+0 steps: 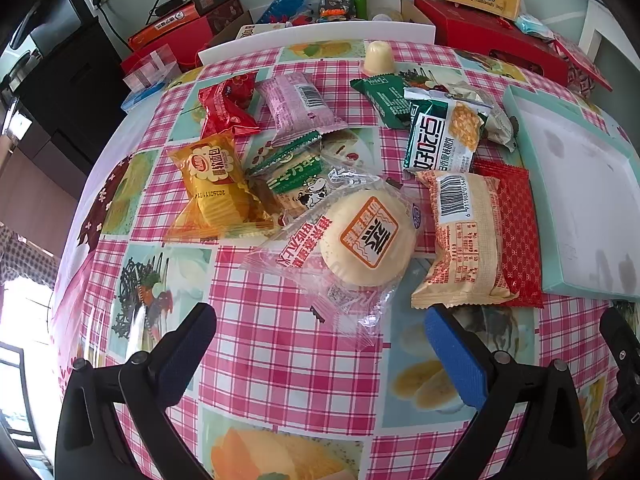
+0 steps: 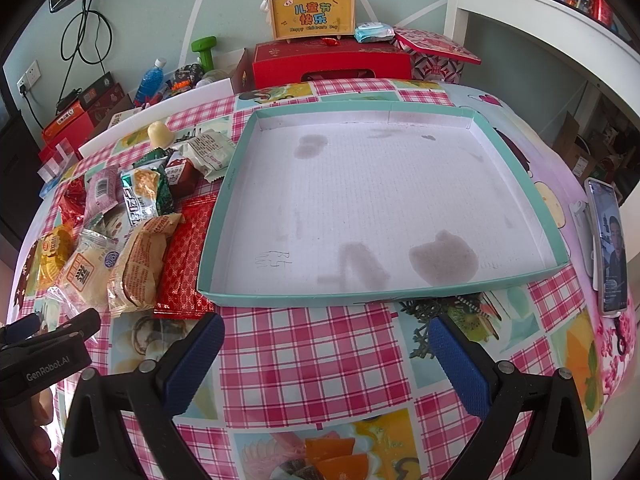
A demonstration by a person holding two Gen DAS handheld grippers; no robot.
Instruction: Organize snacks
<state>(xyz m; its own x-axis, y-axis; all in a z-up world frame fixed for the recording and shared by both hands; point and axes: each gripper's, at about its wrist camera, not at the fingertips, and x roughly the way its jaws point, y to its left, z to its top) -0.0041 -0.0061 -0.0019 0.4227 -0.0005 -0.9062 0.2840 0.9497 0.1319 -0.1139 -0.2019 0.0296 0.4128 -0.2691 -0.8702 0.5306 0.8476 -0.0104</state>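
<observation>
Several wrapped snacks lie in a pile on the checked tablecloth. In the left wrist view a round bun in clear wrap (image 1: pixel 362 236) lies nearest, with a beige barcode pack (image 1: pixel 466 236), a red flat pack (image 1: pixel 516 232), a yellow pack (image 1: pixel 216 184) and a green-white pack (image 1: pixel 440 136) around it. My left gripper (image 1: pixel 320 344) is open and empty, just short of the bun. A teal-rimmed shallow tray (image 2: pixel 216 216) with nothing in it fills the right wrist view. My right gripper (image 2: pixel 326 354) is open and empty, in front of the tray's near rim. The snack pile (image 2: pixel 132 240) lies left of the tray.
A pudding cup (image 1: pixel 378 56) stands behind the pile. Red gift boxes (image 2: pixel 332 60), a yellow handled box (image 2: pixel 312 10), a blue bottle (image 2: pixel 150 78) and a green dumbbell (image 2: pixel 205 52) line the back. A phone (image 2: pixel 610 240) lies at the table's right edge.
</observation>
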